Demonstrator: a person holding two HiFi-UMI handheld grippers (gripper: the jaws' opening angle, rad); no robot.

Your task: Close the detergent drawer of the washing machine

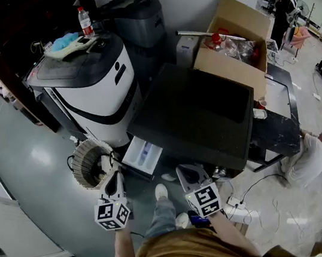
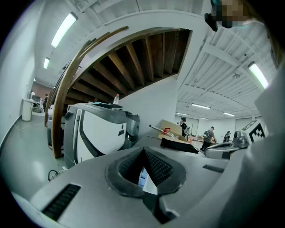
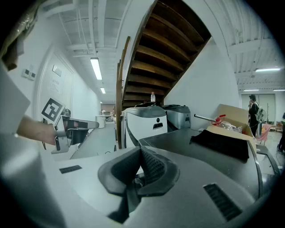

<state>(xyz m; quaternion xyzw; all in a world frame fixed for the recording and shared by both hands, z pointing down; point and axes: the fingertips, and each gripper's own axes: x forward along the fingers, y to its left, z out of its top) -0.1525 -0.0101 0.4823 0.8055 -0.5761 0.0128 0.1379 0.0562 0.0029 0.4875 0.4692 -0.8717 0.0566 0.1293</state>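
The washing machine (image 1: 195, 113) has a dark top and stands at the middle of the head view. Its white detergent drawer (image 1: 143, 155) sticks out open from the front left corner, with a blue part inside. My left gripper (image 1: 118, 177) hovers just left of the drawer and below it in the picture, jaws shut and empty. My right gripper (image 1: 187, 172) hangs to the drawer's right, near the machine's front, also shut on nothing. In the left gripper view the pads (image 2: 156, 167) meet, and a sliver of the drawer (image 2: 143, 178) shows behind them. The right gripper (image 3: 140, 150) points along the machine's top.
A white and black appliance (image 1: 97, 86) stands left of the washer with a bottle (image 1: 84, 21) on it. A round ribbed coil (image 1: 92, 160) lies on the floor by the drawer. An open cardboard box (image 1: 235, 40) sits behind. A person (image 1: 311, 158) crouches at right; cables (image 1: 245, 199) trail nearby.
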